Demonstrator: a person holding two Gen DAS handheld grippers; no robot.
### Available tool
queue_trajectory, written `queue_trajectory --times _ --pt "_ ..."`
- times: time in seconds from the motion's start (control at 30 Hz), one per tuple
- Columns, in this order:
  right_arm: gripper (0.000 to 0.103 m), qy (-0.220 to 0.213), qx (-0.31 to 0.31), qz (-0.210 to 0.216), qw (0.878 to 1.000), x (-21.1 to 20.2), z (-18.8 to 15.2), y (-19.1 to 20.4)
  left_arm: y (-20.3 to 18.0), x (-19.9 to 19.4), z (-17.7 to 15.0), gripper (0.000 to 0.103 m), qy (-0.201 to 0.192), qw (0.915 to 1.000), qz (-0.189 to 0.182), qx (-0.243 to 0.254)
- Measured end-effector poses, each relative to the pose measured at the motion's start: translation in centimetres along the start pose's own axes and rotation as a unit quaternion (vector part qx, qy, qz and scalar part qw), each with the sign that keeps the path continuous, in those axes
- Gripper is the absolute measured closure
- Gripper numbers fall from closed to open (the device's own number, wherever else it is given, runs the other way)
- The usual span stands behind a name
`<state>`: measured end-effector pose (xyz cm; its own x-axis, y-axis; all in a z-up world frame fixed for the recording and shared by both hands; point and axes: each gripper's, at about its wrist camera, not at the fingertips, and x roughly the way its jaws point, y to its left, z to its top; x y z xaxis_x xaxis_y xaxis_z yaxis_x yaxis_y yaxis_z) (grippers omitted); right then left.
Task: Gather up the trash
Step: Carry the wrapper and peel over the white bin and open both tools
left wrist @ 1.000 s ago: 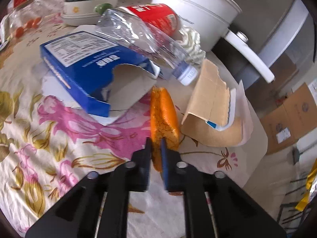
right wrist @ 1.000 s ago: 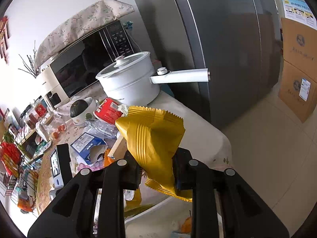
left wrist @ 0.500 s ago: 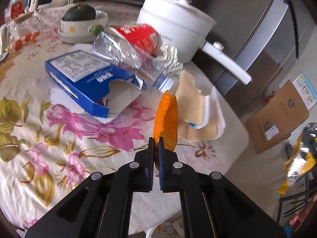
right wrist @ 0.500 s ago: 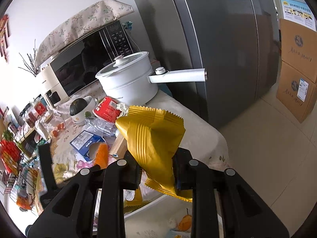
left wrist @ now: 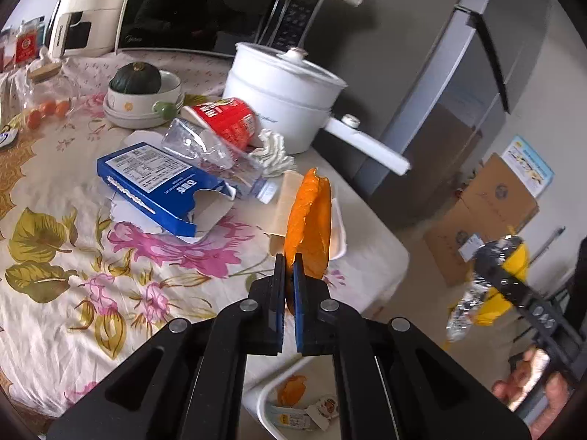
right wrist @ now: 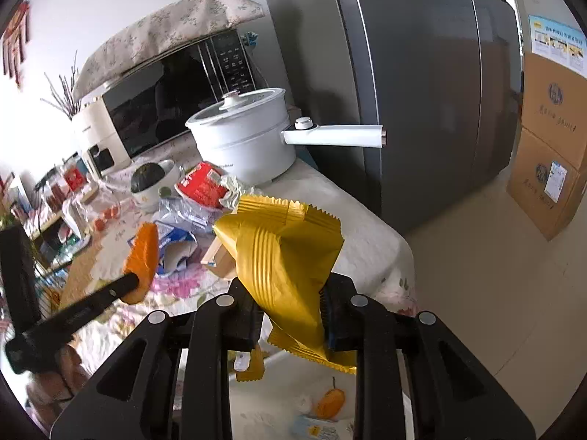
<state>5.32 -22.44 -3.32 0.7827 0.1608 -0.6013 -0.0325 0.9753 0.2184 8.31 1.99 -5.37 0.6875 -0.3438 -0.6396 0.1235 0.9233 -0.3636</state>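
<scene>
The orange wrapper sticks up at 12 o'clock from the left gripper, pinched tight in its fingers, above the tabletop edge. The right gripper squeezes a yellow bag. A white bin sits below at 6 o'clock, bare floor at 3 o'clock.

Left gripper: clamped on orange wrapper, centre. Blue box, 10 o'clock on table. White pot, 12 o'clock. Bin, 6 o'clock.
</scene>
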Motion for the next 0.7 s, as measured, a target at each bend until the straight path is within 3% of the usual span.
queue_trajectory --times 0.47,0.63,0.7 --pt "0.075 0.064 -0.037 -0.006 0.997 -1.9 -6.4 1.1 -2.2 -2.1 -1.9 0.099 0.006 0.9986 -0.035 0.040" --pt "0.053 0.070 -0.036 -0.018 0.997 -2.1 -7.5 0.7 -2.8 -1.8 -2.5 0.099 0.015 0.9980 -0.042 0.046" --pt "0.040 0.065 -0.030 -0.028 0.997 -2.3 -7.5 0.3 -3.2 -1.7 -2.8 0.099 0.019 0.9976 -0.046 0.049"
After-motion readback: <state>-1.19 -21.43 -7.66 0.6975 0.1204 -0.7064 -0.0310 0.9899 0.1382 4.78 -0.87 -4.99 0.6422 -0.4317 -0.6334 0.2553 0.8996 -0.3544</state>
